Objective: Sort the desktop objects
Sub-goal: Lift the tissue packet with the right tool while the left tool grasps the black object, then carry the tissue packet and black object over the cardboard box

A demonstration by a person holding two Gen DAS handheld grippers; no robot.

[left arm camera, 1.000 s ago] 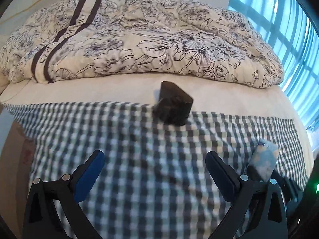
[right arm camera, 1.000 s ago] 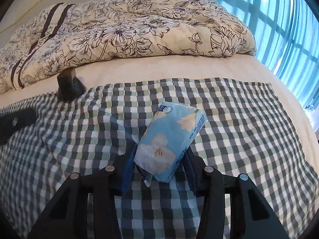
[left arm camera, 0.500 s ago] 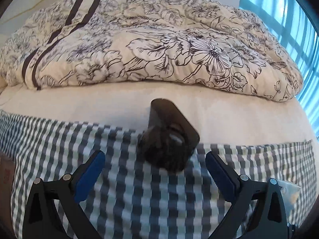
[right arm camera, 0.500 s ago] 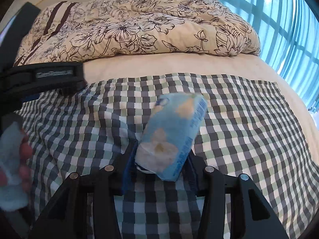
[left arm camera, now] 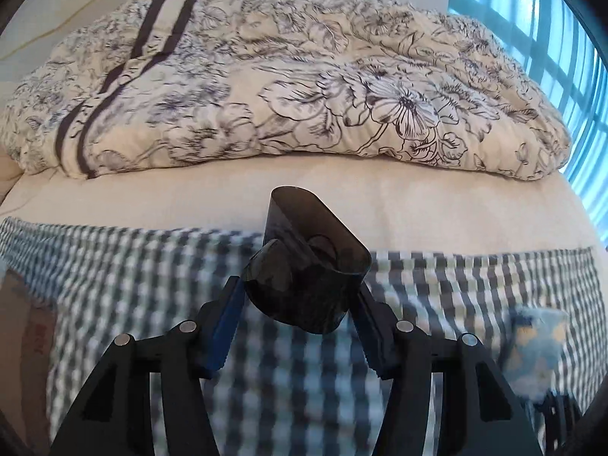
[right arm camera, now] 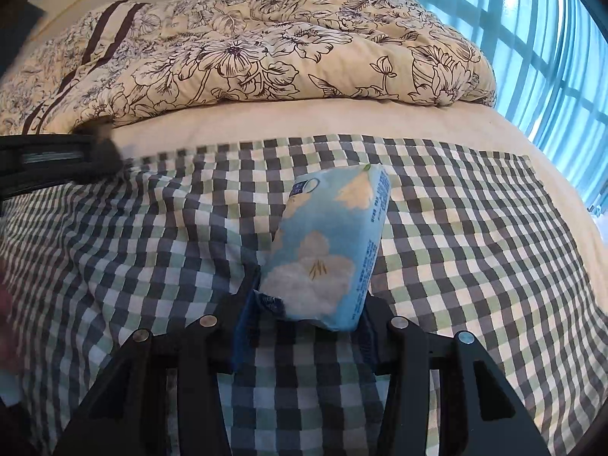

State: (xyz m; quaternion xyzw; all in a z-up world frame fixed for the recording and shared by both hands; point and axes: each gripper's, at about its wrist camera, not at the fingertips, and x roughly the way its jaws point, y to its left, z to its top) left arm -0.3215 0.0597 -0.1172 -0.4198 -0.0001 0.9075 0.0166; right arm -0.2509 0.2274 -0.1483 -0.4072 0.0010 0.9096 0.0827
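— Both sets of jaws are clamped on something. Left gripper (left arm camera: 298,317) first: what is between its fingers?

— Its blue-padded fingers (left arm camera: 224,336) are closed on the rounded lower part of a dark smoky translucent case (left arm camera: 304,266). Its oblong open mouth faces the camera, tilted up and back. I can make out dark rounded shapes inside, but not what they are.

— Where does that case sit?

— At the far edge of the checked cloth (left arm camera: 114,285), where the cloth meets the plain cream sheet (left arm camera: 152,197). Whether it touches the cloth or is lifted clear, I cannot tell; the cloth below it is blurred.

— And the right gripper (right arm camera: 309,326)?

— Pressed in on the near end of a light blue tissue pack (right arm camera: 326,250), printed with clouds and pale flowers. The pack juts forward and up from the jaws, over the middle of the cloth (right arm camera: 475,247).

— Does either camera see the other hand's load?

— From the left wrist the tissue pack (left arm camera: 535,353) shows blurred at the lower right. From the right wrist the left gripper (right arm camera: 57,167) comes in from the left edge, a dark smear at its tip near the cloth's far left corner.

— What lies behind?

— A bunched quilt (right arm camera: 266,45) with black line-drawn flowers and two dark stripes, across the head of the bed. To the right, a window (right arm camera: 532,38) with a blue cast.
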